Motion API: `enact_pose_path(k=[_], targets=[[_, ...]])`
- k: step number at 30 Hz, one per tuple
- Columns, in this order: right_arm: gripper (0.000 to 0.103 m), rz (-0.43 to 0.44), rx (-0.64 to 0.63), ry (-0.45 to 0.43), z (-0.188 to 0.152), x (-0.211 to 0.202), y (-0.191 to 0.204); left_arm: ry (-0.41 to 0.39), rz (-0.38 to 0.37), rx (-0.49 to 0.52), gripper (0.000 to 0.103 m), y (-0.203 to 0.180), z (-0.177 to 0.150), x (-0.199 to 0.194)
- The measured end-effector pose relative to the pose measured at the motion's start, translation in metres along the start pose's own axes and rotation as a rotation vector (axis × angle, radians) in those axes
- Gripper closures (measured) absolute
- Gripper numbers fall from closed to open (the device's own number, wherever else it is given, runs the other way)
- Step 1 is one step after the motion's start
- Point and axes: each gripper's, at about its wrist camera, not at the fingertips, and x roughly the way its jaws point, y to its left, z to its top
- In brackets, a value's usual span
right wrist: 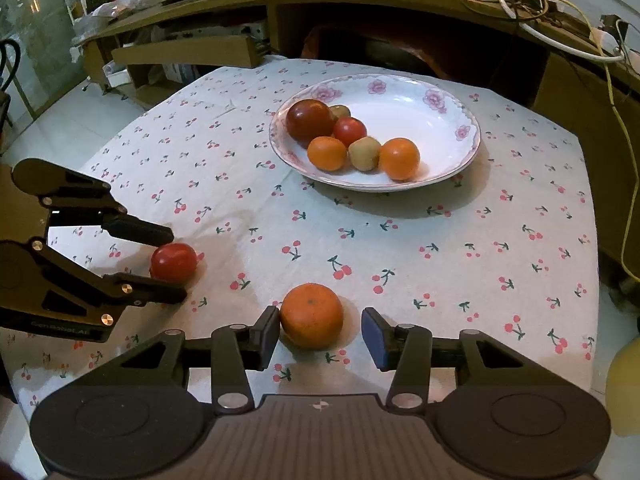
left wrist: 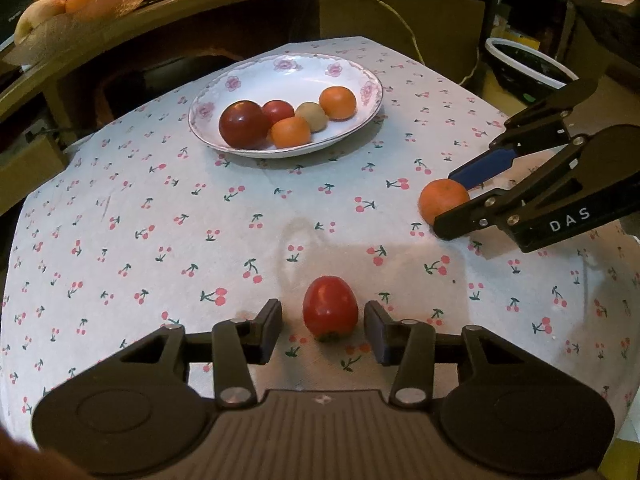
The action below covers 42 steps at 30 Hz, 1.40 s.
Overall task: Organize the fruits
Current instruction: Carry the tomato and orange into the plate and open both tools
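**Cherry-print cloth, two fruits loose between open jaws**

Cherry-print cloth [left wrist: 200,208] covers the table, with a wooden desk and tangled cables behind its far edge. A flowered plate [right wrist: 432,120] sits toward the far side of the table. On it lie a dark red tomato [right wrist: 309,119], a smaller red tomato [right wrist: 349,130], two oranges [right wrist: 399,158] and a tan fruit [right wrist: 365,153]; a second tan fruit peeks out behind the big tomato in the right wrist view. The fruits cluster on one side of the plate, most of them touching a neighbour, and the rest of the plate is bare.

Near the front edge, the left gripper [left wrist: 323,326] points steeply down at the cloth. A red tomato [left wrist: 330,308] stands on the cloth between its fingers, with a clear gap on each side, so the jaws are open and grip nothing.

Beside it, toward the right edge of the table, the right gripper [right wrist: 320,332] is angled down likewise. An orange [right wrist: 312,316] rests on the cloth between its fingers. The left pad lies at the orange's skin or just beside it; the blue right pad stands clear. These jaws are open too, with the orange loose.

Both loose fruits lie well apart from the plate.
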Motion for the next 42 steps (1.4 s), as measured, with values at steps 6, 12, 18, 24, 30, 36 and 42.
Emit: enact_pose_path(k=[6, 12, 18, 24, 30, 36, 42], targets=[[0.057, -0.009, -0.01, -0.005, 0.001, 0.003, 0.002, 0.002, -0.009, -0.001, 0.066, -0.005, 0.001, 0.0], [0.069, -0.01, -0.011, 0.005, 0.003, 0.004, 0.005, 0.013, -0.006, -0.031, 0.068, -0.003, 0.003, 0.002], [0.07, -0.022, -0.024, 0.015, 0.004, 0.004, 0.011, -0.001, -0.004, -0.026, 0.069, -0.005, 0.007, 0.001], [0.07, -0.012, 0.006, -0.02, 0.011, -0.003, 0.009, -0.045, 0.002, -0.031, 0.069, -0.004, 0.021, -0.004], [0.07, -0.02, 0.031, -0.078, 0.024, -0.012, 0.008, -0.102, 0.015, -0.04, 0.069, -0.003, 0.043, -0.01], [0.07, -0.033, 0.06, -0.122, 0.038, -0.016, 0.004, -0.154, 0.032, -0.053, 0.07, -0.002, 0.065, -0.014], [0.069, -0.064, 0.095, -0.159, 0.048, -0.018, -0.005, -0.174, 0.047, -0.066, 0.07, 0.0, 0.075, -0.011]])
